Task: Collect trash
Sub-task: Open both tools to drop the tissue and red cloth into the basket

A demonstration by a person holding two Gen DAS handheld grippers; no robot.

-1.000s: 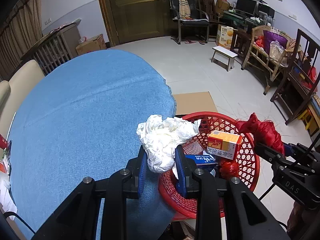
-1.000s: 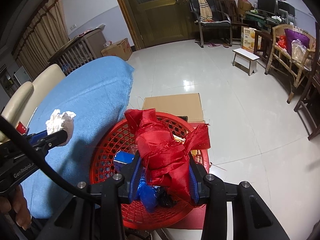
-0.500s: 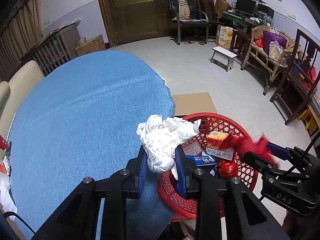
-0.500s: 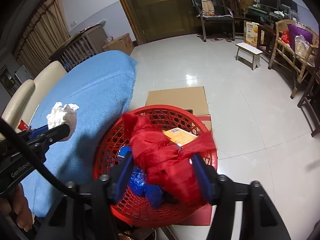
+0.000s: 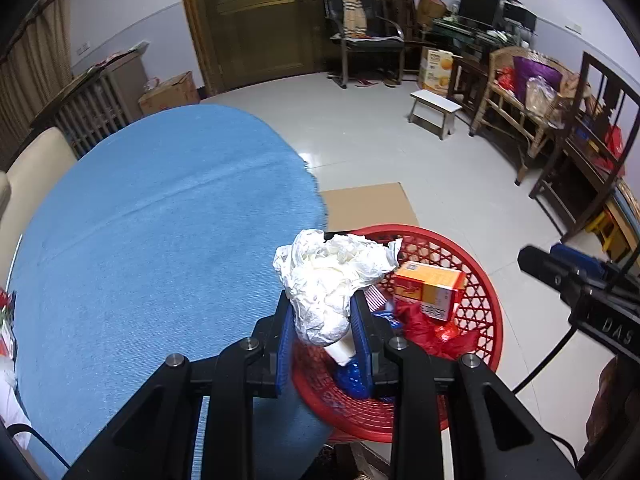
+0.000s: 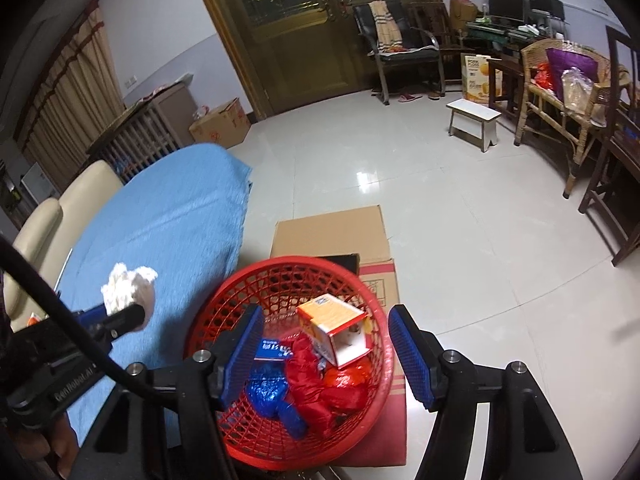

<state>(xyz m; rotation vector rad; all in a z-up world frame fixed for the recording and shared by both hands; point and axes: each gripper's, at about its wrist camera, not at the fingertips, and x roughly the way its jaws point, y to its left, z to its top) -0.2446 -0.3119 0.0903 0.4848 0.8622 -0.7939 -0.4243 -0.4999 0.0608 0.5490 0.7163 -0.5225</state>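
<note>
My left gripper [image 5: 323, 340] is shut on a crumpled white paper wad [image 5: 330, 280], held at the blue table's edge over the near rim of the red basket [image 5: 486, 292]. The wad also shows in the right wrist view [image 6: 128, 290]. My right gripper [image 6: 326, 344] is open and empty above the basket [image 6: 240, 432]. In the basket lie a red mesh bag [image 6: 316, 384], an orange carton [image 6: 334, 330], blue wrappers [image 6: 268, 392] and a small blue box [image 6: 270, 349].
The blue-clothed table [image 5: 152, 240] fills the left. The basket stands on a flattened cardboard box [image 6: 332, 232] on the tiled floor. A cream chair [image 6: 68, 200] is behind the table. A stool [image 6: 474, 122] and wooden chairs [image 5: 592, 148] stand far right.
My right gripper opened and let go of the red mesh bag, which dropped into the basket. My left gripper with the paper wad has shifted slightly toward the basket.
</note>
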